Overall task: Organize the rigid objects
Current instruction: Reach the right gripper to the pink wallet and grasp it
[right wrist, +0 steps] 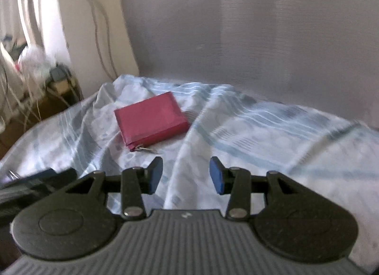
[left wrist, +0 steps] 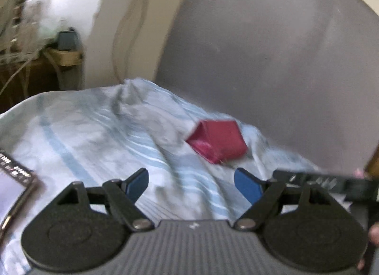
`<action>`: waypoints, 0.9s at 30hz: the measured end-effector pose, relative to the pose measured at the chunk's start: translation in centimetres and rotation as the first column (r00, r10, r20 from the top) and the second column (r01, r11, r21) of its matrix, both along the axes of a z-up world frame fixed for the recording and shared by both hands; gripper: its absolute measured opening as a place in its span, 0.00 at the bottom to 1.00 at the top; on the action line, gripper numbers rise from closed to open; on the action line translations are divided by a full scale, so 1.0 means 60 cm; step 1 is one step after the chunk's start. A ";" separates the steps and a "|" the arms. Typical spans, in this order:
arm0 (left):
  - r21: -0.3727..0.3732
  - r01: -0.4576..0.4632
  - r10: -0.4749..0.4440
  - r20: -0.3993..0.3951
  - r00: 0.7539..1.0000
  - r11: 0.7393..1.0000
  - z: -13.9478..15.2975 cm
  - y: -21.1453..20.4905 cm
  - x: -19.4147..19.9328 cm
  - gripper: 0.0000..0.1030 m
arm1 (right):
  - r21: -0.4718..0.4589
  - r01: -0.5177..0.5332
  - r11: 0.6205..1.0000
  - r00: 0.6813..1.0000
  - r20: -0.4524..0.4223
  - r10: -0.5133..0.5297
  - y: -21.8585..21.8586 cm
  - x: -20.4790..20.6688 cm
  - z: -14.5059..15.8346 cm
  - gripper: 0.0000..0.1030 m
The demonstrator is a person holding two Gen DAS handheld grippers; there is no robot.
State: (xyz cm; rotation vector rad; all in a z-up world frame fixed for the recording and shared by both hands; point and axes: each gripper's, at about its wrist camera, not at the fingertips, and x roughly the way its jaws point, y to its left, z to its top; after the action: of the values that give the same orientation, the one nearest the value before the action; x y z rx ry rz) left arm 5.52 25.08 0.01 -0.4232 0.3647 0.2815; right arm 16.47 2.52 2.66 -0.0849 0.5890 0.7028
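On the rumpled striped bedsheet (right wrist: 260, 132), ahead of my right gripper (right wrist: 186, 176), the red wallet (right wrist: 151, 118) lies untouched. My left gripper (left wrist: 191, 185) gapes wide, the right stands half open, both empty. I judge the organizing barely begun.

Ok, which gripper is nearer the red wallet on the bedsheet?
Right, probably. The red wallet lies just ahead and left of the right gripper; from the left gripper it sits farther ahead, toward the right.
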 end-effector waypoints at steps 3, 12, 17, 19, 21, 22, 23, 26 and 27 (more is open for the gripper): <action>-0.051 -0.063 0.065 0.037 0.997 0.997 0.001 0.022 -0.013 0.81 | -0.056 -0.037 0.998 0.997 0.065 0.041 0.043 -0.002 -0.011 0.45; -0.113 -0.134 0.145 0.091 0.985 0.984 0.005 0.046 -0.037 0.84 | -0.098 -0.105 0.990 0.980 0.157 0.119 0.124 -0.002 -0.020 0.50; -0.123 -0.117 0.127 0.081 0.989 0.986 0.002 0.049 -0.032 0.84 | -0.115 -0.125 0.985 0.970 0.197 0.146 0.161 -0.003 -0.019 0.51; -0.124 -0.121 0.132 0.085 0.988 0.985 0.002 0.049 -0.033 0.85 | -0.128 -0.123 0.984 0.966 0.211 0.148 0.175 0.001 -0.019 0.53; -0.121 -0.123 0.132 0.070 0.989 0.985 0.001 0.049 -0.028 0.83 | -0.157 -0.092 0.983 0.964 0.234 0.128 0.189 0.008 -0.021 0.53; -0.126 -0.128 0.136 0.060 0.989 0.984 0.000 0.050 -0.027 0.83 | -0.162 -0.087 0.983 0.964 0.236 0.125 0.191 0.013 -0.022 0.53; -0.140 -0.124 0.133 0.056 0.990 0.982 -0.002 0.054 -0.025 0.84 | -0.169 -0.082 0.982 0.965 0.233 0.121 0.194 0.018 -0.023 0.52; -0.135 -0.119 0.129 0.063 0.990 0.984 -0.002 0.052 -0.027 0.84 | -0.205 -0.066 0.977 0.967 0.227 0.113 0.194 0.028 -0.029 0.46; -0.129 -0.118 0.127 0.064 0.990 0.985 -0.001 0.050 -0.028 0.85 | -0.215 -0.066 0.974 0.964 0.240 0.118 0.192 0.026 -0.029 0.35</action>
State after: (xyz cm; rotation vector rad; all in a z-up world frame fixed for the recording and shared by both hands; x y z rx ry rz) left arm 3.86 28.10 -0.07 -0.5788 0.2866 0.3640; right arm 18.01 14.05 0.94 -0.3908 0.4134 0.7070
